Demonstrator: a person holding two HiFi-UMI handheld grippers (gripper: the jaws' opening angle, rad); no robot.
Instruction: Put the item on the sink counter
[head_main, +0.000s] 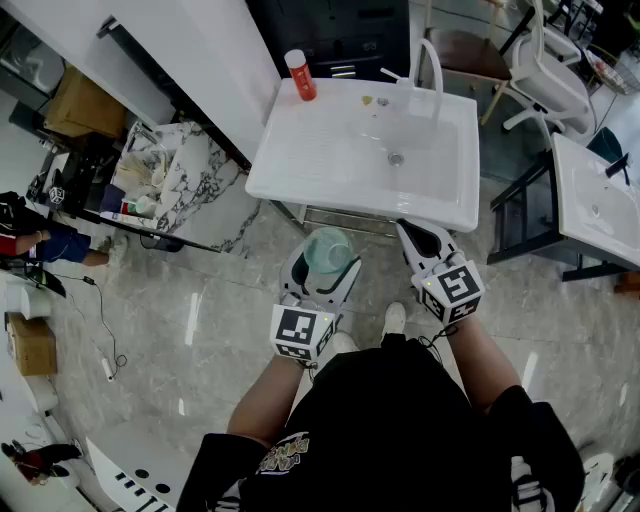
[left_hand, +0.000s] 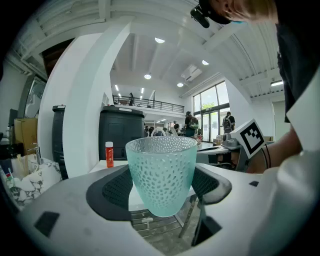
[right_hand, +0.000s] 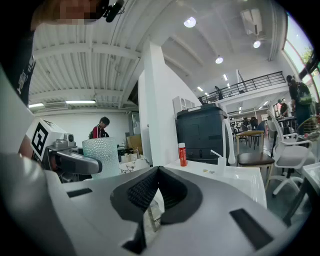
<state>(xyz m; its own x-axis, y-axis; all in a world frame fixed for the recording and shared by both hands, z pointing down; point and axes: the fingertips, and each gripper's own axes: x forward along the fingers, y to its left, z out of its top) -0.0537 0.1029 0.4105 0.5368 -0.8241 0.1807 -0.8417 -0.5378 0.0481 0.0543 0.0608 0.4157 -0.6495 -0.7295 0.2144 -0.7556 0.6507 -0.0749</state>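
Holding gripper: left gripper, clenched on the teal dimpled glass cup; its jaws stand wide, one pad against each side of the cup wall.
Cup attitude: upright, mouth up, nothing visible inside.
Cup location: in the air over the tiled floor, just short of the near front edge of the sink desk and left of its middle. It does not touch the desk.
Right gripper: right gripper, jaws pressed together with nothing between them. It hangs just beside the front edge of the desk, to the right of the cup and apart from it.
Desk layout: a shallow basin takes up the middle, and a white faucet stands at the back. A red tube with a white cap stands upright on the back left corner.
Free surface: the flat ledge on the left side of the desk, in front of the red tube, looks bare.
Done so far: the cup is grasped, lifted and brought up to the desk.
Left to do: by my judgement, carry the cup forward over the front edge, set its base down on a flat part of the desk, release the jaws, and withdraw.
Progress estimate: roughly halfway, since the placing is not yet begun.
Caution: the cup is glass and narrows toward the base, so a level set-down clear of the basin slope seems advisable.
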